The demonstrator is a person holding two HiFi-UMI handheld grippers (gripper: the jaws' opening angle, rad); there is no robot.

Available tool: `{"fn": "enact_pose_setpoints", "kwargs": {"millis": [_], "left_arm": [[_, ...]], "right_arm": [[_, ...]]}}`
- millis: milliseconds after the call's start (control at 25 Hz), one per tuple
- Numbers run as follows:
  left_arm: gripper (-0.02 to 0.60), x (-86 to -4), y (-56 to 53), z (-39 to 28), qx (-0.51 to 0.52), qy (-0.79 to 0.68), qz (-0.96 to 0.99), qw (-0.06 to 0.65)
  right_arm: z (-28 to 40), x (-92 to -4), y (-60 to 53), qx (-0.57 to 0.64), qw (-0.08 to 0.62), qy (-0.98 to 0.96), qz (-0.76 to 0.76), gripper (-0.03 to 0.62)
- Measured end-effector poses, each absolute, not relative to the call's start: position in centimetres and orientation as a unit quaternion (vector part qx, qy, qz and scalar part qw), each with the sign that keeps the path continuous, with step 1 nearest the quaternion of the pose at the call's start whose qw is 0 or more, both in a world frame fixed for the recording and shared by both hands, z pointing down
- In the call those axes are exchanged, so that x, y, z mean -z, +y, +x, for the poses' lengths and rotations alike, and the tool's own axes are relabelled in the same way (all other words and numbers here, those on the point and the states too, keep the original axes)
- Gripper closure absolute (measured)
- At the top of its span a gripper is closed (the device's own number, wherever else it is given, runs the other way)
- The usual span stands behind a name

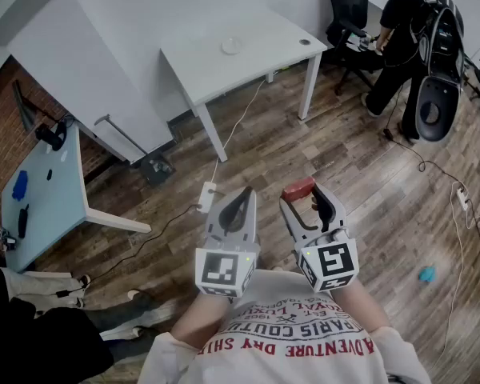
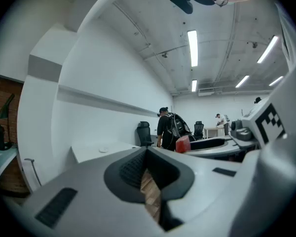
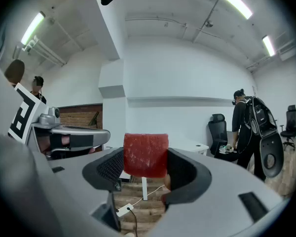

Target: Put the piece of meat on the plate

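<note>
Jaws of the right gripper [image 1: 304, 200] are clamped on the piece of meat [image 1: 298, 189], a red block pinched across its sides. Jaws of the left gripper [image 1: 242, 202] are pressed together with nothing between them; the left gripper view shows only a thin slit with wooden floor [image 2: 150, 194] behind it.

Both grippers are held close to the person's chest, side by side, above the floor [image 1: 344, 158] and well apart from the white worktop [image 1: 248, 74] at the far side.

The head view alone shows the plate [image 1: 231, 46] from above, small and round, near the middle of the worktop's far part. The left gripper view shows the plate [image 2: 104, 149] only as a faint disc on the worktop [image 2: 89, 154]. In the right gripper view the meat [image 3: 145, 154] sits in front of the worktop [image 3: 195, 145], and the plate cannot be made out.

The meat's far face is unseen in the right gripper view. The left gripper view catches it [image 2: 182, 144] from the side, as a red patch at the right gripper's tip.

A second person [image 1: 404, 22] stands far right, partly cut off in the head view.
</note>
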State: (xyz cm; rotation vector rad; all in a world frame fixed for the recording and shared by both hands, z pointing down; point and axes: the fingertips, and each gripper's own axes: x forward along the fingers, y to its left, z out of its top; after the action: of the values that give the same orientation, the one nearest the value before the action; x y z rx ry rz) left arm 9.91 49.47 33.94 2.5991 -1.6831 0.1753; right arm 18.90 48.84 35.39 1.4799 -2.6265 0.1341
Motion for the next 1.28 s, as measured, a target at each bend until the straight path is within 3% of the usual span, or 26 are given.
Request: {"fn": "enact_pose_setpoints", "kwargs": {"millis": [680, 1280], "left_arm": [[0.574, -35.5, 44.5, 4.7, -0.055, -0.548, 0.833, 0.052], [0.574, -35.2, 31.0, -1.3, -0.030, -0.522, 0.851, 0.055]], "right_arm": [[14.0, -36.9, 44.0, -0.095, 0.072, -0.875, 0.470, 0.316], [7.9, -36.0, 31.2, -0.076, 0.071, -0.867, 0.487, 0.316]]}}
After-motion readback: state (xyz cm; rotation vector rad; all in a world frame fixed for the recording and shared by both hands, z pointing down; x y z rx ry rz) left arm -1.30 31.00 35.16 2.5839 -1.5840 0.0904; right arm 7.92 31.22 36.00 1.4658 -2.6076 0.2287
